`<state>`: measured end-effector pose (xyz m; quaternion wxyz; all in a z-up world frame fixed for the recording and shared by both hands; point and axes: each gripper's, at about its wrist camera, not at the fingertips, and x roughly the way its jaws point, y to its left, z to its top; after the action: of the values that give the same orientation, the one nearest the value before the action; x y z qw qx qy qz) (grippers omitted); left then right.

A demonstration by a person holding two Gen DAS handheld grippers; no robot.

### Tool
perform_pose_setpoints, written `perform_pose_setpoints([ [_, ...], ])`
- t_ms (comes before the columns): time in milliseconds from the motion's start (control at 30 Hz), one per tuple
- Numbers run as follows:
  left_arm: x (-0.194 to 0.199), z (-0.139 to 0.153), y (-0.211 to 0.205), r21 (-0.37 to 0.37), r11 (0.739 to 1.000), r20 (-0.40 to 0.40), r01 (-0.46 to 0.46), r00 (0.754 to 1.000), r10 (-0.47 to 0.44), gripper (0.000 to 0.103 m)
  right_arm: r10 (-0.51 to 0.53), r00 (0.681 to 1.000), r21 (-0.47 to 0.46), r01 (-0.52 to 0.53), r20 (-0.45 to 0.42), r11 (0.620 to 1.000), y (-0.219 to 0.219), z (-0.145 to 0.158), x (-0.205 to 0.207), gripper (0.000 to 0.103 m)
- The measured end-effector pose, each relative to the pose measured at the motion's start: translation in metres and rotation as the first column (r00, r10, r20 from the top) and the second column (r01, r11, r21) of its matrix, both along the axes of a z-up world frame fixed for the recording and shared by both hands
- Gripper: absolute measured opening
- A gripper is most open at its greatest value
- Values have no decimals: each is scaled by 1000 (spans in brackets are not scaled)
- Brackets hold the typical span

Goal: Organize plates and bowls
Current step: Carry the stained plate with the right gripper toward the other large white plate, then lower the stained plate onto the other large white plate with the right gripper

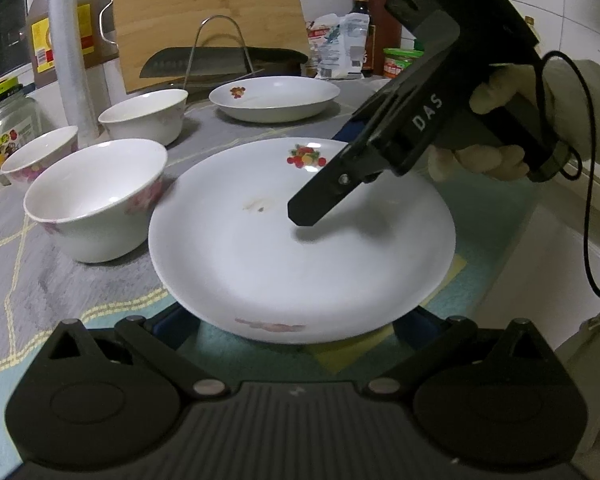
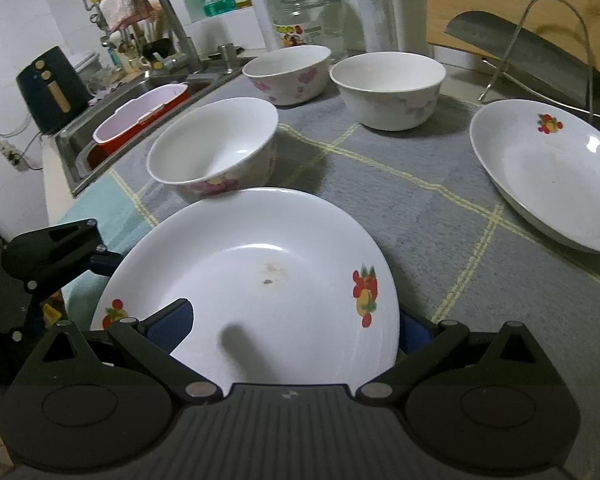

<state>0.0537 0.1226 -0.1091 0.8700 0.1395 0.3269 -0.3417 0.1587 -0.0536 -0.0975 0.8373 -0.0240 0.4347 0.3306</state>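
1. Left wrist view: near plate (image 1: pixel 300 248) sits on the bench mat (image 1: pixel 40 280), its near rim between the left gripper (image 1: pixel 296 330) fingers, which stand apart, not clamped. Right gripper (image 1: pixel 312 208) comes in from the far right, one finger over the plate's inside, the other apparently under the rim; can't tell if it's pinching
2. Risk here: near bowl (image 1: pixel 96 200) is just beside the plate's left edge. Lifting or sliding the plate left could knock it
3. Right wrist view: same plate (image 2: pixel 252 280) looks tilted, rim between the right gripper (image 2: pixel 292 336) fingers, which are wide apart. Left gripper body (image 2: pixel 52 256) at the far rim
4. Risk: a one-sided pinch on a glazed rim could let the plate pivot and slip
5. Second plate (image 2: pixel 548 176) sits well apart at right, the likely stack target; two more bowls (image 2: pixel 288 74) (image 2: pixel 388 90) at the back
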Motion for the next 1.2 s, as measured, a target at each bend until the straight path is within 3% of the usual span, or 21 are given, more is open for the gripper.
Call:
perform_pose_setpoints([
  [733, -2, 2, -4, 39, 999, 17, 5, 1000, -6, 103, 14, 999, 30, -13, -50, 999, -2, 7, 1, 103],
  [1200, -8, 17, -27, 33, 999, 6, 6, 1000, -6, 103, 20, 999, 44, -18, -37, 999, -31, 23, -15, 103],
])
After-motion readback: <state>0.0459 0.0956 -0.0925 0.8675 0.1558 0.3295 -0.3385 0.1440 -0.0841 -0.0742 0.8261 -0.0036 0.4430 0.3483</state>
